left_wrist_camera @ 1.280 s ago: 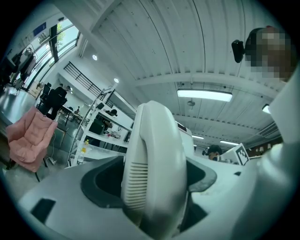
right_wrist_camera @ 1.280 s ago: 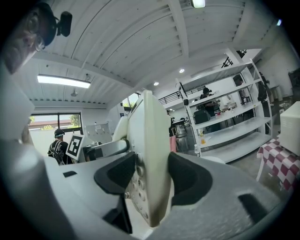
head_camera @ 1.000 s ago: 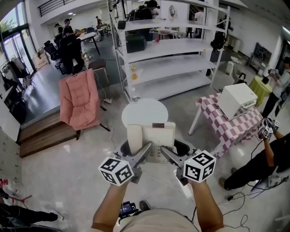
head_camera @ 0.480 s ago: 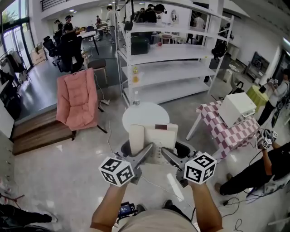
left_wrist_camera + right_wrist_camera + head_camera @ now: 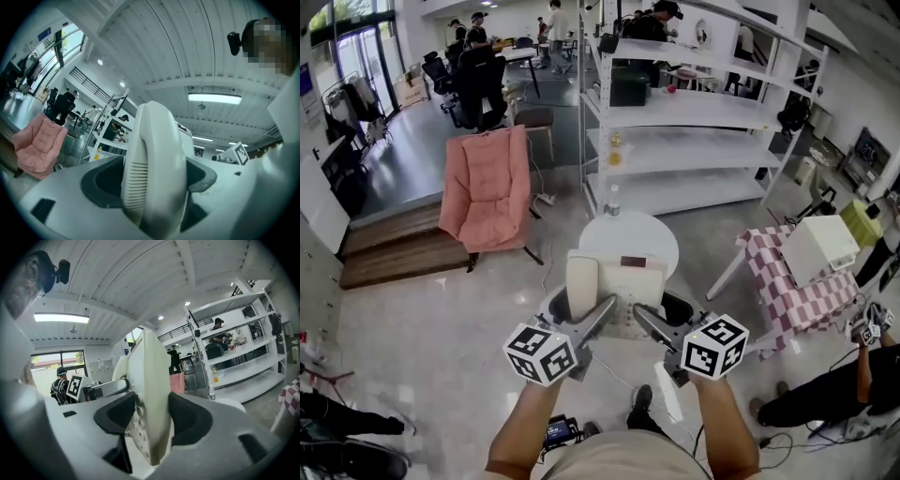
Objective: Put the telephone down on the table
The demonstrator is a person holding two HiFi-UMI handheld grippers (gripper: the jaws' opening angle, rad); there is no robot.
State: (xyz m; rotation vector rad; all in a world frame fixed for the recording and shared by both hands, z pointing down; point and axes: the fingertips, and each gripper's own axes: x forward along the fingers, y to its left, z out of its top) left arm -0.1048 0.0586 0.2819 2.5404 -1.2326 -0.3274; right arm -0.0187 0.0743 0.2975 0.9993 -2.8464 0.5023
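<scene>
Telephone [image 5: 617,286] hung level, just short of the round white table [image 5: 628,232]: left gripper [image 5: 602,315] clamped its handset [image 5: 154,173], right gripper [image 5: 643,319] pinched the keypad edge [image 5: 147,399], probably sharing the weight.

left forearm [image 5: 523,427] bare, reaching up from 7 o'clock | left tool [image 5: 598,321] angled toward 1 o'clock, jaws clamped on the telephone [image 5: 628,281] at its handset side | right forearm [image 5: 727,427] bare, reaching up from 5 o'clock | right tool [image 5: 647,321] angled toward 11 o'clock, jaws clamped on the telephone's keypad edge | marker cubes level, side by side
</scene>
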